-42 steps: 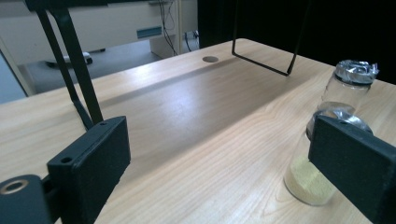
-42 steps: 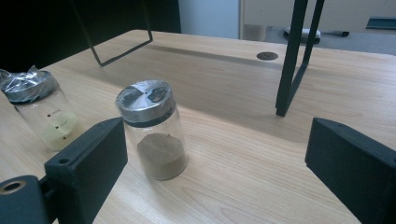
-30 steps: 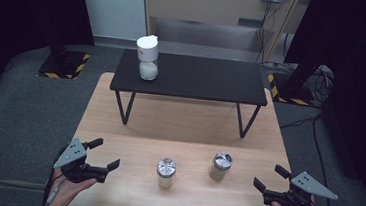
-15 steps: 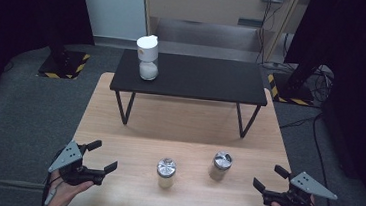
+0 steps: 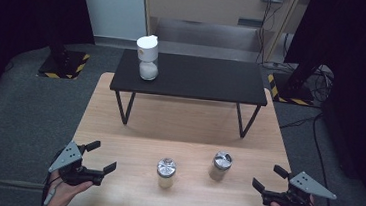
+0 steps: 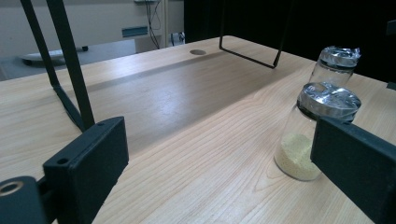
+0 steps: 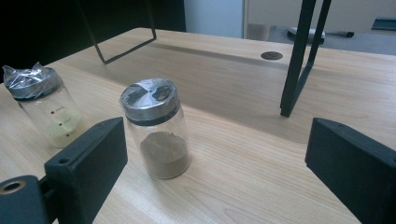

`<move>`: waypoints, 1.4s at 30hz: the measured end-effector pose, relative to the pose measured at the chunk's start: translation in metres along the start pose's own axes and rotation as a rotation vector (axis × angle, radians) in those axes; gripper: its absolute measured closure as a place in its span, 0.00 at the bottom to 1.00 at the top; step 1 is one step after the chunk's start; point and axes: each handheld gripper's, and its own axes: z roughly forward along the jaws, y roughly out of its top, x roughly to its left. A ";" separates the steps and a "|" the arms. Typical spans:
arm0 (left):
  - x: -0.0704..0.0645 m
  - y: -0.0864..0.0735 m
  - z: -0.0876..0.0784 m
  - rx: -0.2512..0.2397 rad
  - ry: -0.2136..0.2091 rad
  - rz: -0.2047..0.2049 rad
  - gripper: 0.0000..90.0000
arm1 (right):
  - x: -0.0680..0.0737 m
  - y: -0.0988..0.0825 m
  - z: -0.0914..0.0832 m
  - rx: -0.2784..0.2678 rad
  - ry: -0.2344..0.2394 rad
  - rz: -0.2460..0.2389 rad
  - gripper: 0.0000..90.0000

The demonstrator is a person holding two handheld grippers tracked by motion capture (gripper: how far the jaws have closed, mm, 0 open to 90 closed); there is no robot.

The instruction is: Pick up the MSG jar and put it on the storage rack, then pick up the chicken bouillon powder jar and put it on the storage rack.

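Inspection from the high view finds the left gripper (image 5: 94, 159) near the front left corner of the wooden table (image 5: 189, 126), jaws spread and empty; compared with a second ago it has drifted slightly toward that edge, no nearer the jars. The right gripper (image 5: 268, 178) sits at the front right corner, jaws likewise spread and holding nothing, position unchanged. Between them stand two glass jars, well apart from both grippers: the jar of pale yellow powder (image 5: 166, 173) nearer the left, and the jar of brown powder (image 5: 221, 166) nearer the right and a little farther back. A white-lidded jar (image 5: 148, 58) stands on the black raised shelf (image 5: 193, 79) behind. In the left gripper view the pale jar (image 6: 317, 133) is upright, partly behind the right-hand jaw, with the second jar (image 6: 334, 63) beyond it; both metal lids are covered in clear film. In the right gripper view the brown jar (image 7: 156, 128) stands upright between the open jaws but ahead of them, untouched, the pale jar (image 7: 44, 105) off to its left. Judgement: no grasp has begun; the small left-hand shift looks like settling before an approach, and the right gripper appears better lined up to take its jar first.
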 end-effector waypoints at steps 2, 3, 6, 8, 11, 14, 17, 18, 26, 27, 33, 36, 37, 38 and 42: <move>0.000 0.000 0.000 0.005 0.001 0.000 0.03 | 0.000 0.000 0.000 0.000 0.000 0.000 0.07; 0.000 0.000 0.000 0.006 0.001 0.001 0.03 | 0.000 0.000 0.000 0.000 0.000 0.000 0.07; 0.000 0.000 0.000 0.001 0.002 0.000 0.03 | 0.000 0.000 0.000 0.000 0.002 -0.001 0.07; 0.000 0.000 0.000 0.001 0.002 -0.002 0.03 | 0.000 0.000 0.000 0.000 0.002 -0.002 0.07; 0.000 0.000 -0.001 0.003 0.003 -0.003 0.03 | 0.000 0.000 0.000 -0.007 -0.001 -0.003 0.06; 0.000 0.000 -0.001 0.004 0.004 -0.003 0.03 | 0.001 0.000 -0.001 -0.010 -0.004 0.000 0.06; -0.001 0.000 -0.001 0.004 0.009 -0.003 0.03 | 0.001 0.000 -0.002 -0.015 -0.006 0.003 0.05; 0.000 0.000 -0.001 0.005 0.009 -0.004 0.03 | 0.001 0.000 -0.002 -0.017 -0.004 0.004 0.05; -0.001 0.000 -0.001 0.008 0.014 -0.007 0.03 | 0.004 0.001 -0.003 -0.039 -0.001 -0.001 0.05; -0.001 0.001 -0.001 0.008 0.016 -0.005 0.03 | 0.004 0.001 -0.003 -0.041 0.002 -0.003 0.04; -0.001 0.000 -0.002 0.005 0.020 -0.013 0.03 | 0.012 0.006 0.002 -0.048 0.033 -0.022 0.04; 0.000 0.000 -0.002 0.002 0.019 -0.015 0.03 | 0.016 0.010 0.004 -0.049 0.045 -0.036 0.04; 0.000 -0.001 -0.002 0.001 0.019 -0.016 0.03 | 0.017 0.011 0.004 -0.052 0.048 -0.041 0.04; -0.001 0.000 -0.003 0.001 0.019 -0.016 0.03 | 0.019 0.012 0.004 -0.053 0.052 -0.044 0.04; -0.001 0.000 -0.003 0.006 0.021 -0.013 0.03 | 0.023 0.015 0.006 -0.049 0.067 -0.058 0.04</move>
